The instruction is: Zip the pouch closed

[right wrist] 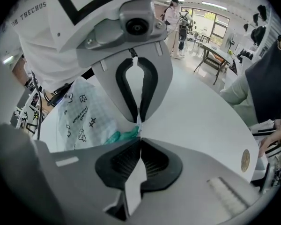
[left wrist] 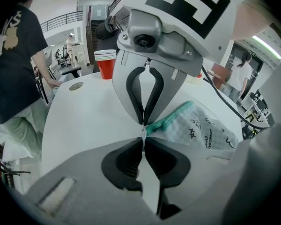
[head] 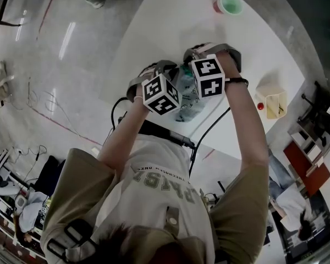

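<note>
Each end of the pouch (left wrist: 201, 128) vanishes between pinching fingertips, left gripper (left wrist: 144, 135) and right gripper (right wrist: 140, 136) alike (slider or cloth: too small to tell).

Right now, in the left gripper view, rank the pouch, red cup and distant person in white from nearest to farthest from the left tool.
1. pouch, pinched in the left tool, lower right.
2. red cup, upper left on the table.
3. person in white, far back, left.
</note>
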A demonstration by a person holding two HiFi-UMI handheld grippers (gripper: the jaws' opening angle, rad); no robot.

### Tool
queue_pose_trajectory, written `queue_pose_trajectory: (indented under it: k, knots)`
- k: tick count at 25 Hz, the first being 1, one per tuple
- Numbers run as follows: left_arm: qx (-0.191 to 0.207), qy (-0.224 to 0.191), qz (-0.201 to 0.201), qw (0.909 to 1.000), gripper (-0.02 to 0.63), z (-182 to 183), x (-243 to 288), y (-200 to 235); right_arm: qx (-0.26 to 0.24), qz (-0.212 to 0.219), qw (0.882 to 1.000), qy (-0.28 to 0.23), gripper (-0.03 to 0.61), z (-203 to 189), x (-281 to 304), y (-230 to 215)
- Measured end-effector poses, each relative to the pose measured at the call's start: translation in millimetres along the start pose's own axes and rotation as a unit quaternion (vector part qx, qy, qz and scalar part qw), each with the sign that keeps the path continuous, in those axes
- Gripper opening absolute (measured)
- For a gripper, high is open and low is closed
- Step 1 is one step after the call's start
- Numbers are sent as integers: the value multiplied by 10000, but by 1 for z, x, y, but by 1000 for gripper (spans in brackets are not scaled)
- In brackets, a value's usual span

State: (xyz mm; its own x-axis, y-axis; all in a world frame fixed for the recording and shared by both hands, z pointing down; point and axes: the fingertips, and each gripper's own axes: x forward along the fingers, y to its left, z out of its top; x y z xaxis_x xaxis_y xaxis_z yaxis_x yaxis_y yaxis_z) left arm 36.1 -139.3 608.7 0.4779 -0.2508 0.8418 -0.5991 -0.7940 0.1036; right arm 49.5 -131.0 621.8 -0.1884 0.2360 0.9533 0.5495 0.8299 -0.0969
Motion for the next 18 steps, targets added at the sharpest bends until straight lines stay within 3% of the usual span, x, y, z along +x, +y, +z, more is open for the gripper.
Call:
queue_pose_trajectory:
  k: [18]
  knots:
    - [-26, 7, -18, 10000, 34, 0, 3, 0, 554, -3, 9981, -260, 2, 0, -2, 9]
